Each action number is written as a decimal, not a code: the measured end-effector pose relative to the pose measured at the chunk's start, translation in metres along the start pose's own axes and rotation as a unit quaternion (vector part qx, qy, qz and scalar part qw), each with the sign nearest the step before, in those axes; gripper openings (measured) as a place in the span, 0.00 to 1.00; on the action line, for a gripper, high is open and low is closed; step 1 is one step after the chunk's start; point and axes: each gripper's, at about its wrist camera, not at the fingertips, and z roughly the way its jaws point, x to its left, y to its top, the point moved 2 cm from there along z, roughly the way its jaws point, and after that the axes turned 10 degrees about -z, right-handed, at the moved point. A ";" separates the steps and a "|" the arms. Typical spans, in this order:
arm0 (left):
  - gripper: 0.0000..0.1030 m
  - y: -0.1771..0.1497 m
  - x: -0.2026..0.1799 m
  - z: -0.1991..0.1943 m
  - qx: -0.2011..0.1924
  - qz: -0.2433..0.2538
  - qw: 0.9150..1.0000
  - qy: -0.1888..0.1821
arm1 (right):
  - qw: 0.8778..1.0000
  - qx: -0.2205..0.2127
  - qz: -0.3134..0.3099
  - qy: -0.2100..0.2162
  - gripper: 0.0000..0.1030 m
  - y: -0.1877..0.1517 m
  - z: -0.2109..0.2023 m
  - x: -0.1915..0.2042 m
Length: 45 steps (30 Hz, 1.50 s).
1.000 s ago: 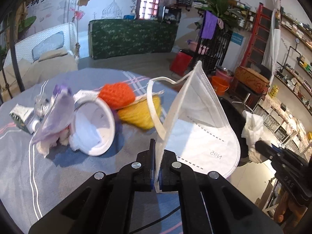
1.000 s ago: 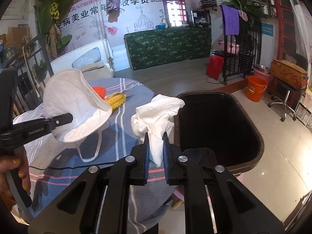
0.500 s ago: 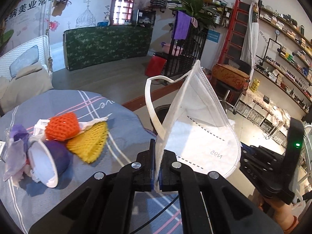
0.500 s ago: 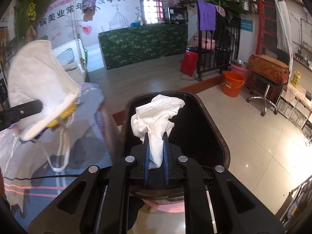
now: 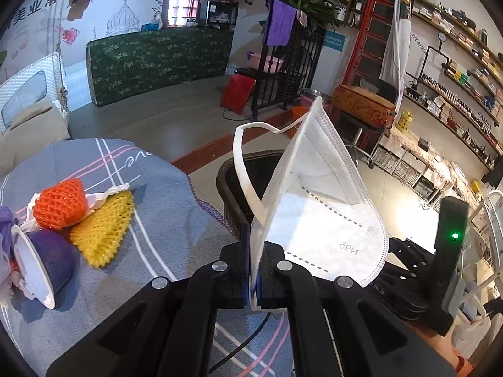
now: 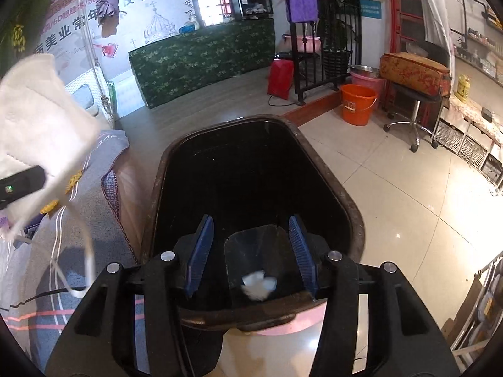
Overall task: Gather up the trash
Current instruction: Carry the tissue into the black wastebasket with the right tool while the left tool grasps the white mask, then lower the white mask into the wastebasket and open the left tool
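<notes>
Right wrist view: right gripper (image 6: 251, 251) spread wide above bin (image 6: 352, 220); tissue (image 6: 259, 284) lying at bin bottom. Left gripper (image 5: 254, 270) clamped on mask (image 5: 317, 216) edge, beside table (image 5: 176, 229).

The left hand-held gripper (image 5: 254, 278) has its two fingers pressed together, with a thin white edge pinched between the blue pads (image 5: 258, 278). Its black linkage arms spread back toward the camera, the silver pivot screws level on both sides, so the tool sits roughly untilted. In the right wrist view only a black tip of this left tool shows at the left edge.

The right hand-held gripper (image 6: 250, 256) has its fingers spread wide apart, the ribbed blue pads (image 6: 199, 256) facing each other with nothing between them. It is angled downward. Its body appears at the right edge of the left wrist view, with a bit of the person's skin below it.
</notes>
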 end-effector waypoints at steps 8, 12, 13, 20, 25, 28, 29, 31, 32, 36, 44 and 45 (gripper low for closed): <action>0.03 0.003 -0.020 0.034 0.036 0.010 0.999 -0.001 | 0.999 -0.018 -0.013 -0.047 0.61 -0.017 -0.037 -0.005; 0.03 0.003 -0.031 0.056 0.061 0.014 0.998 -0.001 | 0.998 -0.022 -0.012 -0.054 0.61 -0.027 -0.053 -0.008; 0.03 0.003 -0.034 0.064 0.069 0.017 0.997 0.002 | 0.998 -0.021 -0.006 -0.055 0.61 -0.030 -0.057 -0.011; 0.03 0.003 -0.047 0.102 0.108 0.025 0.994 0.017 | 0.997 -0.022 0.017 -0.066 0.61 -0.043 -0.079 -0.031; 0.03 -0.001 -0.054 0.123 0.131 0.039 0.990 0.031 | 0.997 -0.019 0.026 -0.073 0.62 -0.047 -0.083 -0.038; 0.03 -0.002 -0.057 0.129 0.142 0.048 0.988 0.036 | 0.996 -0.019 0.033 -0.077 0.63 -0.050 -0.087 -0.042; 0.03 -0.001 -0.058 0.130 0.143 0.051 0.988 0.037 | 0.996 -0.019 0.034 -0.078 0.63 -0.051 -0.088 -0.042; 0.08 0.000 -0.060 0.131 0.144 0.055 0.987 0.038 | 0.996 -0.020 0.037 -0.080 0.63 -0.052 -0.090 -0.045; 0.12 0.001 -0.061 0.131 0.144 0.058 0.987 0.037 | 0.996 -0.020 0.040 -0.080 0.64 -0.052 -0.090 -0.046; 0.64 0.004 -0.066 0.118 0.112 0.076 0.990 0.037 | 0.995 -0.023 0.043 -0.082 0.64 -0.053 -0.093 -0.044; 0.72 0.007 -0.057 0.082 0.082 0.077 0.993 0.023 | 0.996 -0.036 0.037 -0.073 0.71 -0.044 -0.096 -0.039; 0.74 0.008 -0.055 0.077 0.075 0.074 0.994 0.021 | 0.996 -0.038 0.035 -0.071 0.73 -0.043 -0.096 -0.037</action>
